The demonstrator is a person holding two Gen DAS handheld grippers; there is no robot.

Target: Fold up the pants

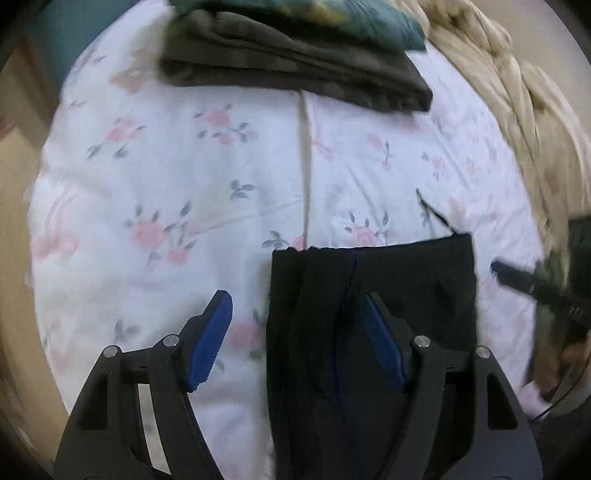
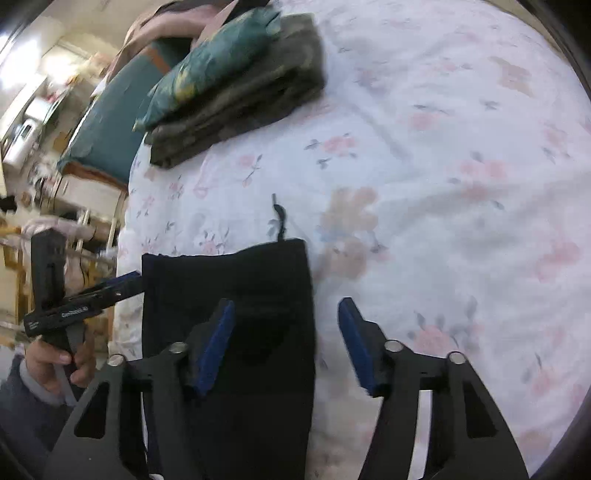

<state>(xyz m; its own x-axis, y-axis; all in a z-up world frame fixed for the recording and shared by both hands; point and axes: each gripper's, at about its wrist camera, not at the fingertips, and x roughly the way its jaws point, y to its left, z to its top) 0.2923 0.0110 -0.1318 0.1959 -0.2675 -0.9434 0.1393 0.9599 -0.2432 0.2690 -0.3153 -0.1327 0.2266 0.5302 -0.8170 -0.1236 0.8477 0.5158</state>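
Note:
Black pants [image 1: 373, 332] lie flat on the floral bedsheet [image 1: 184, 184], folded lengthwise into a narrow strip, with a thin drawstring [image 1: 434, 212] trailing from the far edge. My left gripper [image 1: 295, 325] is open and empty, straddling the pants' left edge. The right gripper shows in this view at the right [image 1: 517, 277]. In the right wrist view the pants [image 2: 229, 295] fill the lower middle, and my right gripper [image 2: 286, 332] is open and empty, straddling their right edge. The left gripper [image 2: 122, 284] shows at the pants' left side.
A folded camouflage garment [image 1: 295, 70] with a teal patterned pillow [image 1: 314, 18] on top lies at the far end of the bed. A beige rumpled blanket [image 1: 517, 110] runs along the right. A teal headboard [image 2: 107, 125] and room furniture stand left.

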